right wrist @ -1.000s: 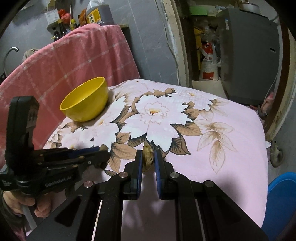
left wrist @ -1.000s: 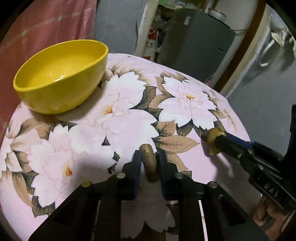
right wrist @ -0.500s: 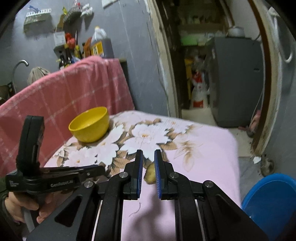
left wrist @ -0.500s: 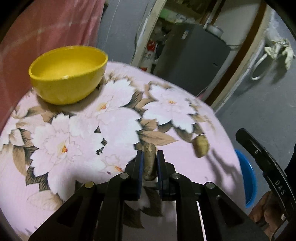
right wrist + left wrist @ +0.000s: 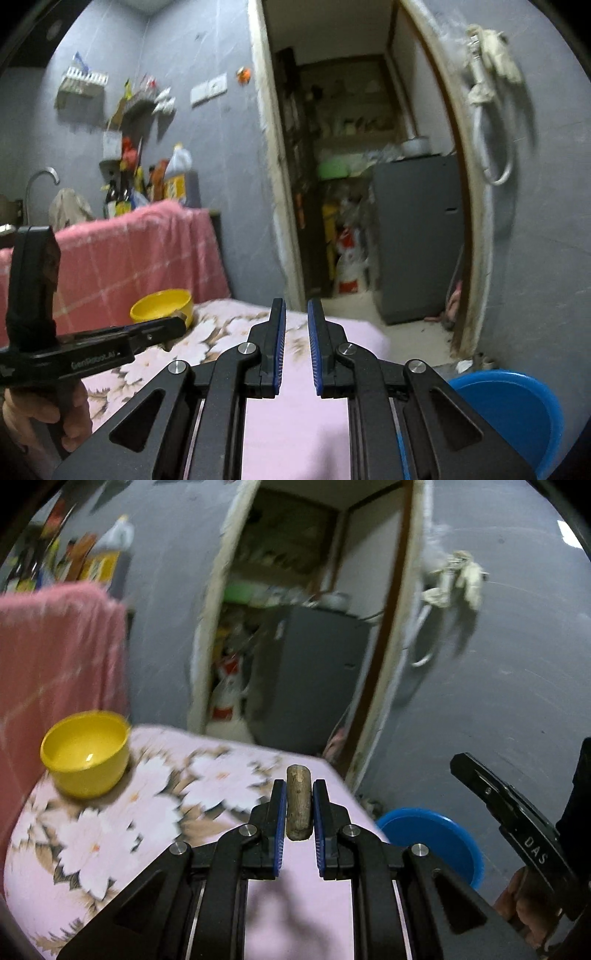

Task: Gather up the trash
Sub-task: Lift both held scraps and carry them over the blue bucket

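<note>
The left gripper [image 5: 298, 808] is clamped on a brown scrap [image 5: 297, 802], lifted above the table [image 5: 110, 834], probably bound for the blue bin [image 5: 432, 840] just right of the table. The right gripper [image 5: 296, 345] holds nothing visible, fingers slightly apart.

likely home kitchen: faucet [image 5: 41, 176], fridge [image 5: 417, 236], condiments [image 5: 155, 184]

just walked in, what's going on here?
Trash pickup off the floral table. The left tool is shut on a brown peanut-like scrap, held above the table edge. The right tool has nothing between its fingers. A blue bin sits on the floor past the table, a yellow bowl at the far corner.
</note>
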`<state>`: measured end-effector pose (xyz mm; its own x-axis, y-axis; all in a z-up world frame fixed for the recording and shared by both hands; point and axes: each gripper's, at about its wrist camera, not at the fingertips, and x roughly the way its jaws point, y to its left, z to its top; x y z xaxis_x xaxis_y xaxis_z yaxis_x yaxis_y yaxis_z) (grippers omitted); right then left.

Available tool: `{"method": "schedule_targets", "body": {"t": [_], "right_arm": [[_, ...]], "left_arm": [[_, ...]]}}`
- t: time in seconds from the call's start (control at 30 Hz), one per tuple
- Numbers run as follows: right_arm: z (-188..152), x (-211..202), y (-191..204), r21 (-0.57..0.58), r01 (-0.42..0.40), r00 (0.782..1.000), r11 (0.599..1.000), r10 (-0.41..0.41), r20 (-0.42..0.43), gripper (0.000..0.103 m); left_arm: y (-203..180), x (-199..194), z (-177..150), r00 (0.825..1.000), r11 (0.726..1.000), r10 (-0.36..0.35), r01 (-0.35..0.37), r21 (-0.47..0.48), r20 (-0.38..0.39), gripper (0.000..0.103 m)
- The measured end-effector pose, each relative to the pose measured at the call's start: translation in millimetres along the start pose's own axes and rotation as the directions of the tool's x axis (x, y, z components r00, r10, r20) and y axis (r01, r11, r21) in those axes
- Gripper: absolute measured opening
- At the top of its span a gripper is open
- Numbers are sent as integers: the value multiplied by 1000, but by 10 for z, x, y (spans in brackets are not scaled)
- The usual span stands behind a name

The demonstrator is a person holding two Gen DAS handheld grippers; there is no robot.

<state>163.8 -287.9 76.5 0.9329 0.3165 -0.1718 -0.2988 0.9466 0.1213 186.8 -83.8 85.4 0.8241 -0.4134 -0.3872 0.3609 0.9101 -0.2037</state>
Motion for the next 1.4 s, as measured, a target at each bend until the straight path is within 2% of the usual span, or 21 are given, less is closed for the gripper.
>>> {"method": "schedule_targets", "body": {"t": [0.13,0.27,0.5,0.53,0.6,0.63,0.77,0.9,1.0,1.07,1.2,1.23,1.37,1.4], "right_arm": [[32,-149,-170,38,25,999,999,-26,24,10],[-4,-76,-271,70,12,1000,998,-11,-17,10],[-188,268,-273,120,-28,987,992,47,-156,11],[-221,321,-241,123,-34,983,992,55,-173,14],[-267,456,-155,117,-52,974,992,76,-215,31],[-287,522,-107,110,-65,967,992,89,-239,41],[-333,874,190,32,-102,936,994,107,-334,46],[-387,1191,386,-35,-110,904,993,85,-419,47],[-482,1414,446,-44,-117,861,992,79,-503,47],[-531,1490,469,-66,-111,842,992,59,-537,47],[-588,1661,516,-92,-121,790,988,39,-612,47],[-595,1695,526,-100,-119,783,988,32,-621,45],[-639,1782,584,-145,-119,762,982,-3,-648,27],[-640,1772,597,-153,-121,764,981,-6,-645,27]], "left_arm": [[-220,85,25,999,999,-39,39,20,10,11],[-190,180,11,999,999,-35,34,-34,-27,11],[232,211,-96,991,993,83,-91,-71,-108,11],[308,207,-103,988,991,101,-110,-71,-120,11],[462,199,-143,983,988,125,-136,-73,-137,11],[551,188,-147,980,986,139,-151,-75,-145,11],[834,141,-217,972,978,171,-188,-91,-161,11],[1043,118,-281,965,971,195,-215,-104,-174,11],[1143,124,-330,962,968,199,-223,-116,-188,11],[1195,137,-355,961,967,193,-220,-128,-200,11],[1223,166,-383,959,966,182,-215,-140,-219,11],[1227,172,-382,959,967,180,-214,-141,-221,11],[1226,173,-370,960,969,173,-206,-138,-220,11],[1217,171,-364,960,969,174,-206,-135,-219,11]]}}
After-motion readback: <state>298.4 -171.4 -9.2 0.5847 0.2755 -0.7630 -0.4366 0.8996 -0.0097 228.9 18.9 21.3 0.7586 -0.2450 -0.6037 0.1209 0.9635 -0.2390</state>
